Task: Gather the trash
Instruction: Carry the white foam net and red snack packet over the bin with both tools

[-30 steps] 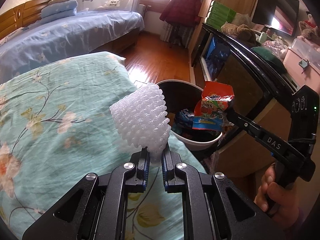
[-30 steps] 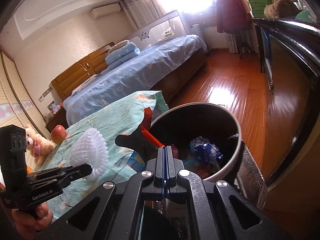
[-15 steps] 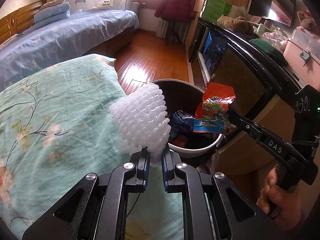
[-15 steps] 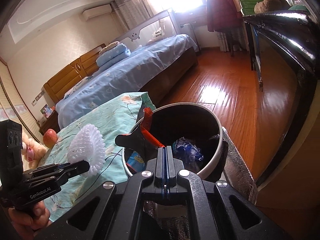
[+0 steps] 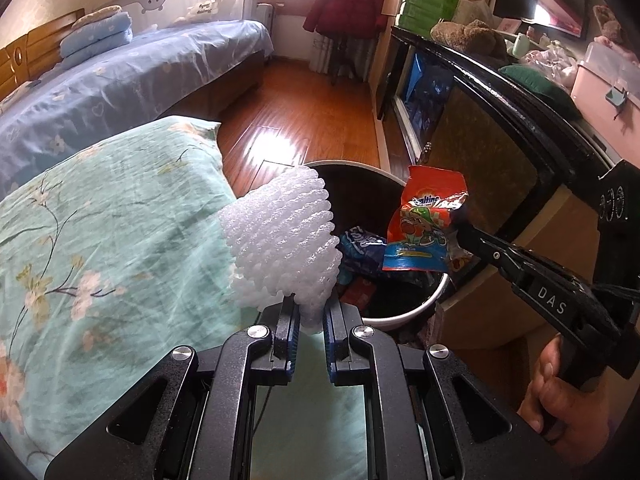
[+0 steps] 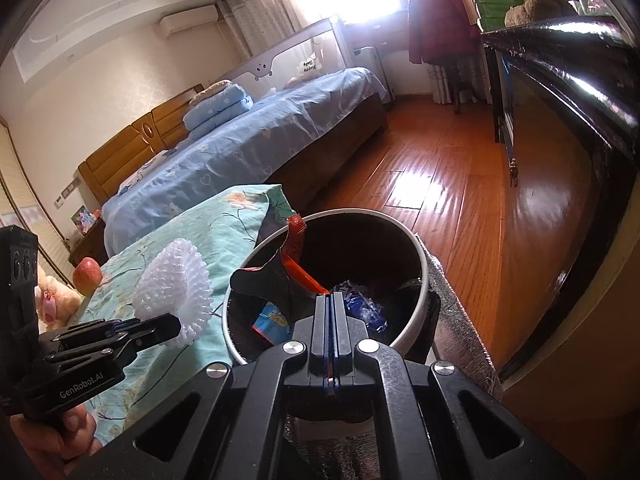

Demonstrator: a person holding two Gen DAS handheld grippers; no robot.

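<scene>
My left gripper (image 5: pixel 310 316) is shut on a white foam fruit net (image 5: pixel 284 240) and holds it over the bed edge, just left of the trash bin (image 5: pixel 416 312). The net also shows in the right wrist view (image 6: pixel 176 288), with the left gripper (image 6: pixel 176 326) below it. My right gripper (image 6: pixel 329 300) is shut on an orange snack wrapper (image 6: pixel 296 256) and holds it above the bin's opening (image 6: pixel 420 300). The wrapper (image 5: pixel 428 228) and right gripper (image 5: pixel 460 228) show in the left wrist view. Blue wrappers (image 5: pixel 360 248) lie inside the bin.
A bed with a green floral cover (image 5: pixel 100 220) lies left of the bin. A black cabinet (image 5: pixel 520 120) stands on the right. An apple (image 6: pixel 87 276) and a plush toy (image 6: pixel 52 300) lie on the cover. Wooden floor (image 6: pixel 440 184) lies beyond.
Both grippers have moved slightly toward the bin with their loads. The foam net now overlaps the bin's left rim more.
</scene>
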